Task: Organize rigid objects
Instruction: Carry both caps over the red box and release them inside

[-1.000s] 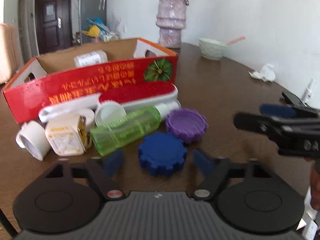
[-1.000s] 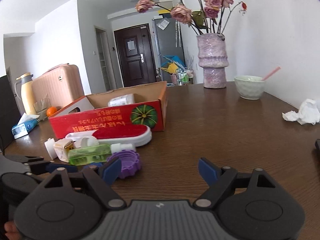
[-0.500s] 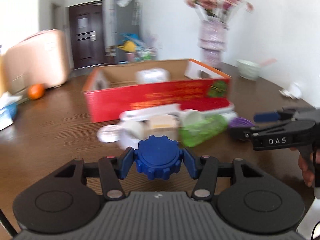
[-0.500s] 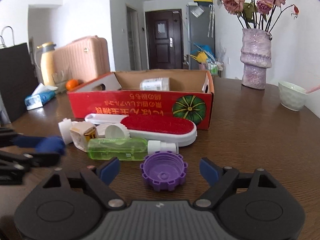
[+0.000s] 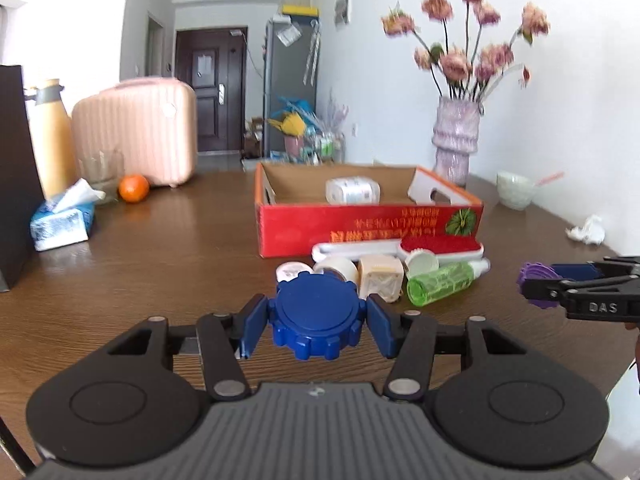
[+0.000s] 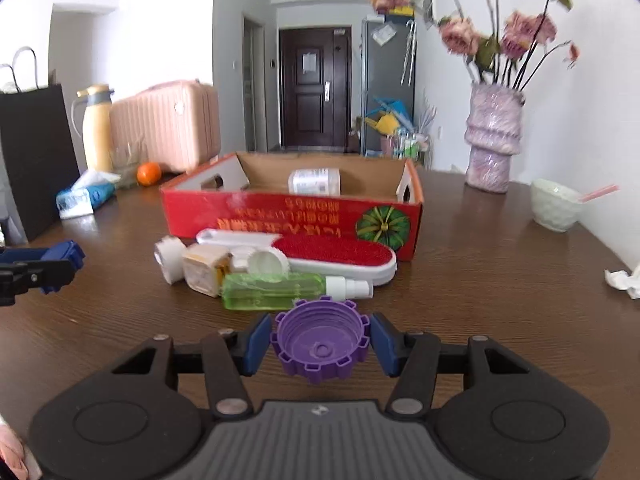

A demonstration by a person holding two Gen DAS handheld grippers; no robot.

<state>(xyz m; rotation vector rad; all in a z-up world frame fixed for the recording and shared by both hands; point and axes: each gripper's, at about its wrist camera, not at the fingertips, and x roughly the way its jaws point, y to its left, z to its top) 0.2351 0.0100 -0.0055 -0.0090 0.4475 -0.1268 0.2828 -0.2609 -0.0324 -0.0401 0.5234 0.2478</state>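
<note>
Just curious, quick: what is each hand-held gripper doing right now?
Left hand-held gripper: shut on the blue cap.
Right hand-held gripper: jaws just closed, shut on the purple cap.

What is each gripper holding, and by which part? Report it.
The left gripper holds a blue notched cap, clamped across its ridged rim. The right gripper, whose jaws have just been closing, holds a purple notched cap, open side up, by opposite sides of its rim.

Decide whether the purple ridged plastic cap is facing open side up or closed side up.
Open side up. The purple ridged plastic cap, between the right hand-held gripper's blue pads, shows its hollow threaded interior to the camera.
</note>
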